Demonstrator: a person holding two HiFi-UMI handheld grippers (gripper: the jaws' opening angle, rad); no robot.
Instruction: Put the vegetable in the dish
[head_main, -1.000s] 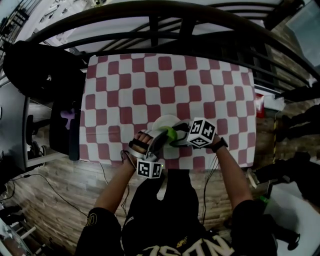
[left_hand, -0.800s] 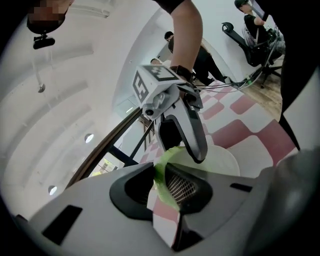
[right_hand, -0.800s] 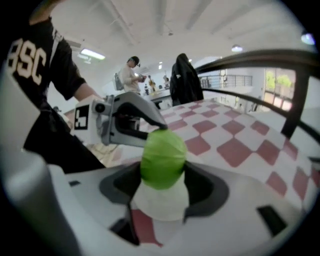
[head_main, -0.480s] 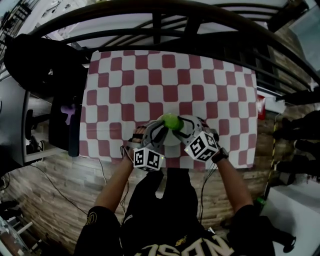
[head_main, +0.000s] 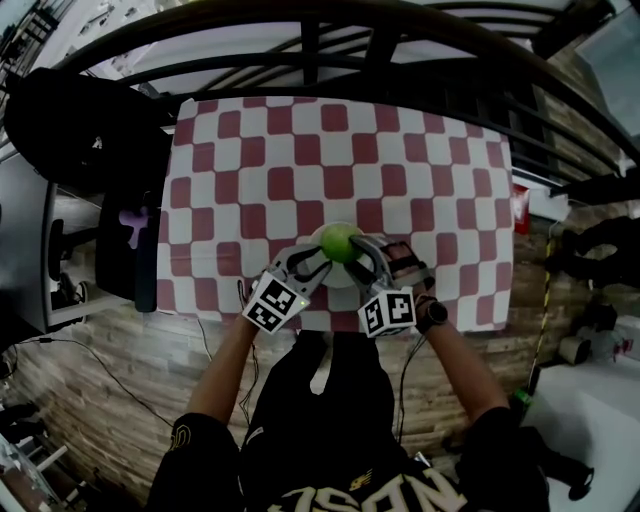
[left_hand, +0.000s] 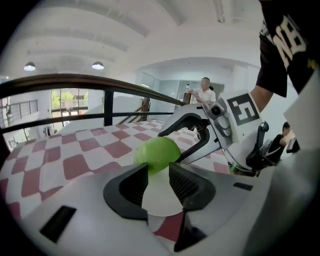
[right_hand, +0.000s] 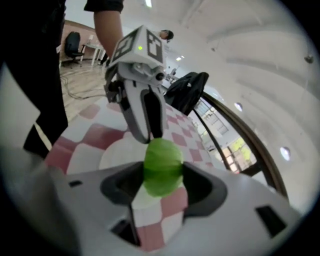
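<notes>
Our right gripper has its jaws pressed on the green vegetable, over the white dish on checkered cloth. Beyond, the left gripper points down at the dish's far rim, jaws opening.

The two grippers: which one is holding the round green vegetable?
The right gripper: the round green vegetable sits pinched between its jaws. The left gripper has jaws opening, with only the white dish showing between them.

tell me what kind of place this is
Probably an open-plan office or lab: a checked tablecloth spread beside a dark railing, a wood-look floor, and an office chair farther off.
</notes>
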